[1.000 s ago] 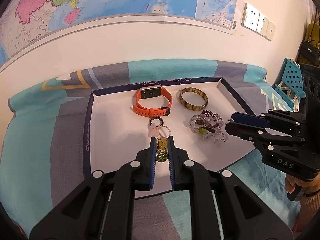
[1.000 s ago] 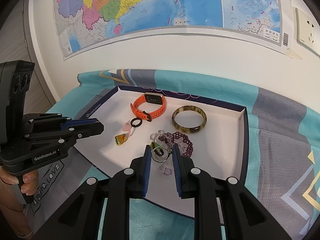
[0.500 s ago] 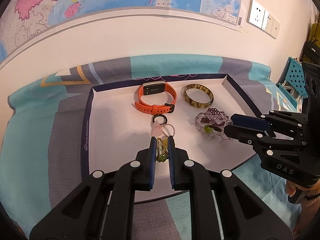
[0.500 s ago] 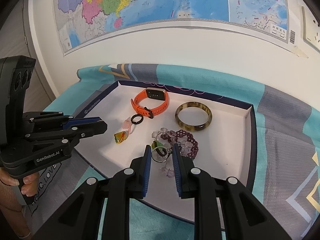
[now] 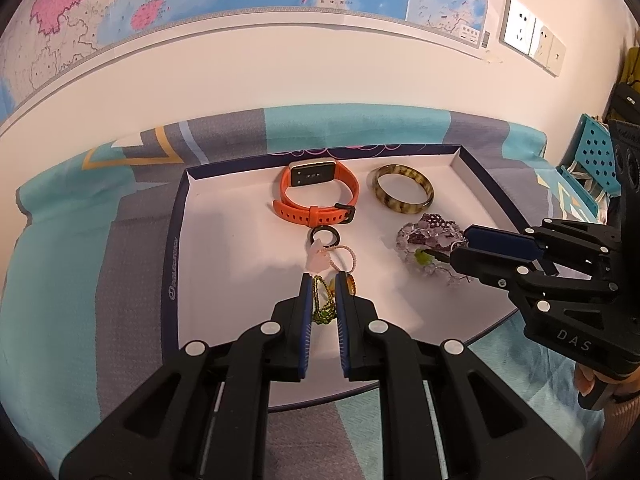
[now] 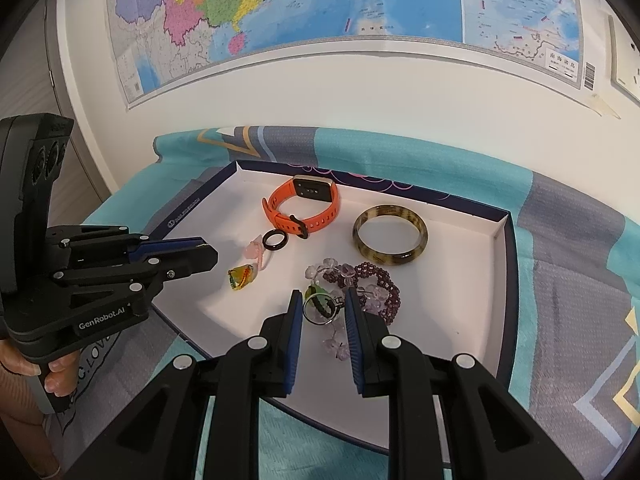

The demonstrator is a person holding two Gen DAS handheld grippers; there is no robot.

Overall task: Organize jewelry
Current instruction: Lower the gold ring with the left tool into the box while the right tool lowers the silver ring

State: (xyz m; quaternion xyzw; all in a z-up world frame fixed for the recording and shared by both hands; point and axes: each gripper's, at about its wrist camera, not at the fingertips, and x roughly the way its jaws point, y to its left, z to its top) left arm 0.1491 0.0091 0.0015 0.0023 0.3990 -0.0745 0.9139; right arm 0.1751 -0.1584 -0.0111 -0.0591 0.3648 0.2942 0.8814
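Note:
A shallow white tray [image 5: 176, 264] [image 6: 506, 264] holds the jewelry. At its back lie an orange watch [image 5: 316, 200] [image 6: 304, 208] and a brown mottled bangle [image 5: 404, 208] [image 6: 390, 258]. A black ring [image 5: 312, 236] [image 6: 266, 240] and a pink charm [image 5: 316, 258] [image 6: 254, 250] sit mid-tray. My left gripper [image 5: 323, 284] [image 6: 210, 254] is shut on a green-beaded amber pendant [image 5: 322, 308] [image 6: 240, 276]. My right gripper [image 6: 322, 306] [image 5: 460, 248] is shut on a metal ring [image 6: 306, 312] joined to the purple bead cluster [image 6: 376, 280] [image 5: 428, 236].
The tray rests on a teal and grey patterned cloth [image 5: 100, 264] against a wall with a map [image 6: 320, 8] and sockets [image 5: 520, 32]. A blue perforated stand [image 5: 596, 160] is at the far right. A hand [image 6: 56, 376] grips each tool's handle.

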